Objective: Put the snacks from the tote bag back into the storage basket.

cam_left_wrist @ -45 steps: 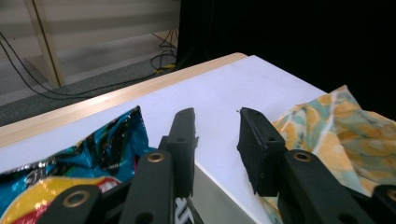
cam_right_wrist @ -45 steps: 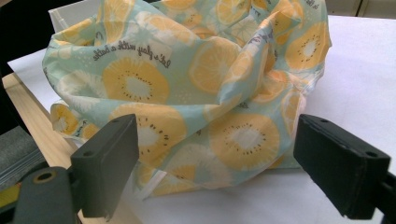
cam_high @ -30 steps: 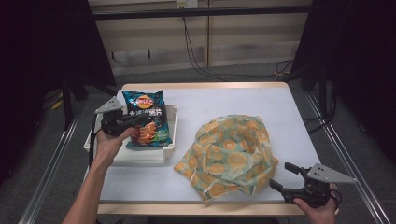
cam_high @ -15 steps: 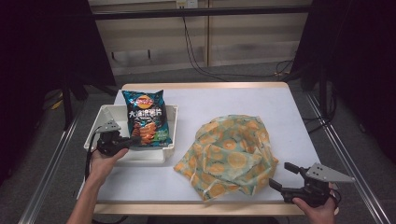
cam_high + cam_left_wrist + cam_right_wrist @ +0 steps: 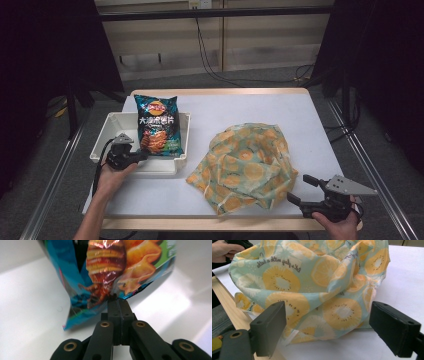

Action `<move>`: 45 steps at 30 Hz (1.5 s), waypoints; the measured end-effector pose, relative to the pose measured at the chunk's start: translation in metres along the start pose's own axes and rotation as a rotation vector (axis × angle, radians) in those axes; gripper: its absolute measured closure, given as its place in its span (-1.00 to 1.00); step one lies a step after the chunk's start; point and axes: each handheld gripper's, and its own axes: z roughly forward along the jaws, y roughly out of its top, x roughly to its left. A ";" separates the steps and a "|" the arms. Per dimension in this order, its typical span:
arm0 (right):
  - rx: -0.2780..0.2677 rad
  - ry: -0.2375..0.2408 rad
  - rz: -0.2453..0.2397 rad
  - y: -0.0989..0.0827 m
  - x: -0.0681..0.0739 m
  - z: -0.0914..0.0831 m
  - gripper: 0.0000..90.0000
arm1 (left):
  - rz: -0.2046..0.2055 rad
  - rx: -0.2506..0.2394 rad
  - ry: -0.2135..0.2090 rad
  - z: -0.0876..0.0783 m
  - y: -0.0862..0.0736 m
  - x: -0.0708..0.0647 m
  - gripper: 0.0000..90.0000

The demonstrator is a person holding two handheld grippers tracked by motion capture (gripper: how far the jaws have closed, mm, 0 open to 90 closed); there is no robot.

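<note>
White tabletop (image 5: 310,125) with a pale wooden rim stands before a dark backdrop, cables trailing over the grey floor behind it. Near its left edge sits a white plastic bin (image 5: 114,125), and a blue bag of crisps (image 5: 157,125) lies in it with its long axis running from the near wall towards the far edge of the tabletop, logo end overhanging the bin's far wall and bottom end nearest the person. The left gripper (image 5: 141,156) is low at the bin's near wall, its jaws clenched together on the bag's bottom seam; in the left gripper view the crisps bag (image 5: 110,267) spreads away from the closed tips (image 5: 117,305). A second ago that gripper was higher, over the middle of the bag, and it has since dropped and drawn back towards the near edge, while the bag has kept its heading. Towards the near right corner a crumpled cloth bag (image 5: 245,167) printed with orange slices lies in a heap. The right gripper (image 5: 302,189) rests at the near edge just beside it, unmoved, jaws spread wide and empty, the cloth bag (image 5: 317,287) ahead of them.
</note>
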 end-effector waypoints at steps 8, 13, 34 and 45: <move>-0.003 0.000 -0.002 0.000 -0.001 0.001 -0.69 | 0.080 0.030 -0.059 0.010 0.020 -0.016 1.00; -0.001 0.000 0.002 0.000 0.000 0.000 -0.69 | 0.062 0.047 -0.050 0.018 0.026 -0.013 1.00; 0.006 0.002 -0.003 -0.001 0.000 0.002 -0.69 | 0.049 0.083 0.002 0.036 0.047 0.008 1.00; 0.009 0.004 -0.004 -0.001 -0.001 0.001 -0.69 | 0.063 0.116 0.020 0.048 0.056 0.014 1.00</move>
